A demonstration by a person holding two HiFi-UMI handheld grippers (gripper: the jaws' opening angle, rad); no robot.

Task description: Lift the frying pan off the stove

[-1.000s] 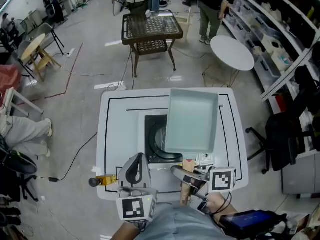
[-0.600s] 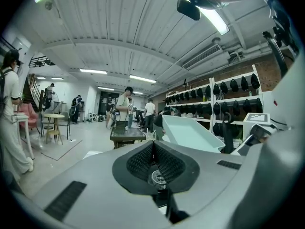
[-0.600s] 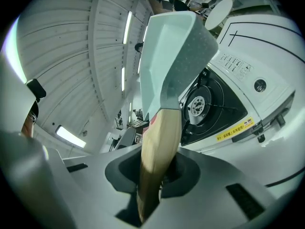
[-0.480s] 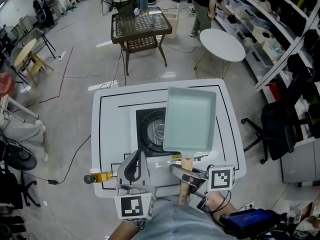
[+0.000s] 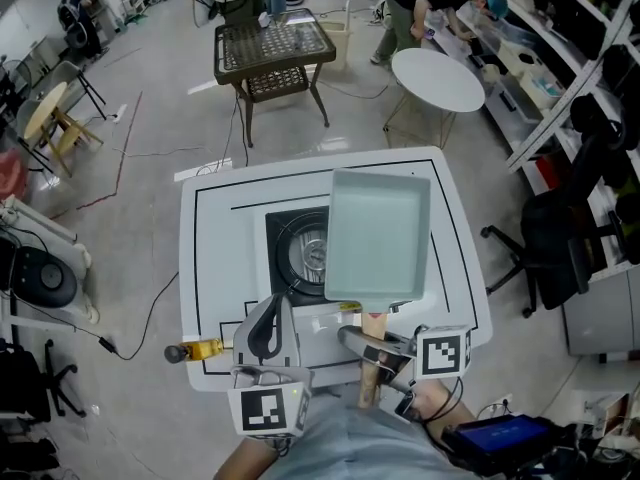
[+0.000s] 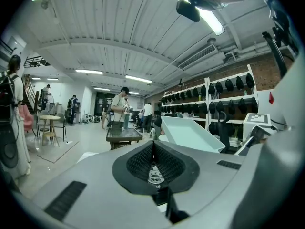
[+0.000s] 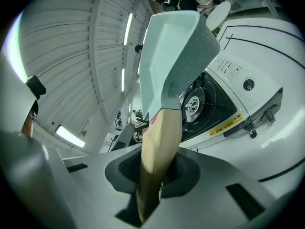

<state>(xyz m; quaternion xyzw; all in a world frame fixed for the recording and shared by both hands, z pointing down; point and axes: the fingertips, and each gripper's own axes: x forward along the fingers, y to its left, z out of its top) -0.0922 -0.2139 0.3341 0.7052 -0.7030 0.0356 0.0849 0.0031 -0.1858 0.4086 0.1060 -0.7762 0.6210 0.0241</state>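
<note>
A rectangular pale-green frying pan (image 5: 378, 233) with a wooden handle (image 5: 371, 360) hangs tilted above the right part of the black stove burner (image 5: 303, 255). My right gripper (image 5: 377, 356) is shut on the handle, and in the right gripper view the handle (image 7: 158, 149) runs out between the jaws to the pan (image 7: 167, 46), with the stove (image 7: 202, 103) below it. My left gripper (image 5: 267, 332) sits at the table's near edge, left of the handle, shut with nothing held. In the left gripper view the pan (image 6: 190, 133) shows to the right.
The stove stands on a white table (image 5: 202, 258) marked with black lines. A yellow-and-black tool (image 5: 197, 351) lies at its near left corner. Beyond stand a wicker table (image 5: 272, 46), a round white table (image 5: 437, 78), a black office chair (image 5: 560, 258), shelves and people.
The head view has shifted, so the table sits higher and further left in the picture. The pan stays held over the stove in the right gripper. The left gripper has not moved.
</note>
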